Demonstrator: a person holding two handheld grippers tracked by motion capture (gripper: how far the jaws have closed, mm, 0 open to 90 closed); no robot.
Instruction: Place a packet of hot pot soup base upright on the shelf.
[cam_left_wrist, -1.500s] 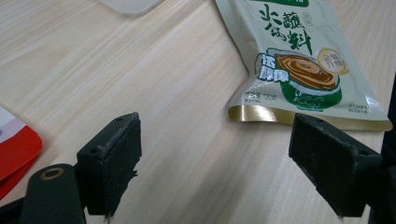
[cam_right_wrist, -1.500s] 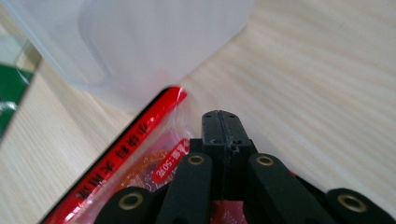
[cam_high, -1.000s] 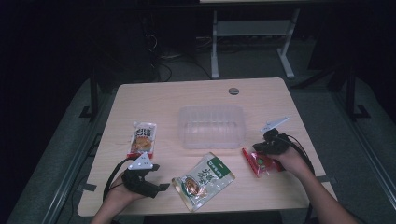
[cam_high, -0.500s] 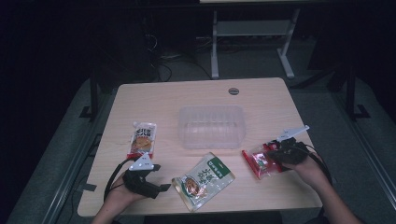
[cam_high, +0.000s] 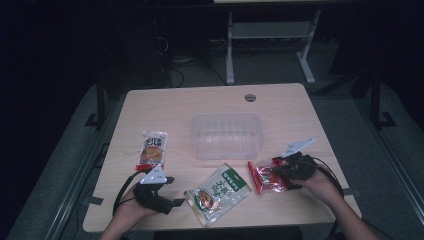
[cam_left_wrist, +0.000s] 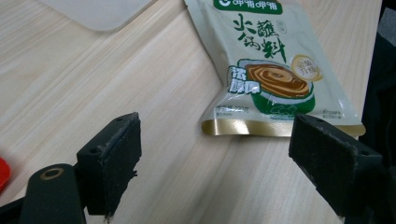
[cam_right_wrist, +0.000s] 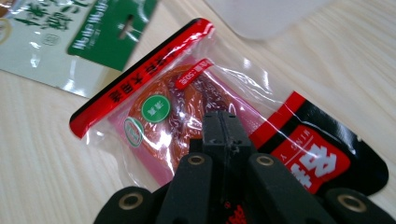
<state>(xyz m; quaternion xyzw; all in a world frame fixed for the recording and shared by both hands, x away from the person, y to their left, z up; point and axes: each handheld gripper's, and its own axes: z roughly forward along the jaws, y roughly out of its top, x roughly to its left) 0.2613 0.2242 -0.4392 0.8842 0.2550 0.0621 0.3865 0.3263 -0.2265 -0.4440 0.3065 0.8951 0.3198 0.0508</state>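
A red and clear packet of reddish food (cam_high: 265, 177) (cam_right_wrist: 187, 107) lies near the table's front right. My right gripper (cam_high: 292, 167) (cam_right_wrist: 222, 121) is shut, its closed tips lying over the middle of that packet; I cannot tell whether any film is pinched. A green and cream sauce pouch (cam_high: 217, 192) (cam_left_wrist: 271, 70) lies at the front centre. My left gripper (cam_high: 172, 200) (cam_left_wrist: 215, 154) rests at the front left, open and holding nothing, with the pouch's bottom edge just beyond its jaws.
A clear plastic tray (cam_high: 227, 134) stands in the middle of the wooden table (cam_high: 200, 100). An orange and white snack packet (cam_high: 152, 150) lies left of it. Beyond the table are a dark floor, cables and a white stand.
My right gripper swung out to the right, then came back left onto the red packet, which shifted slightly left. The left gripper stayed put.
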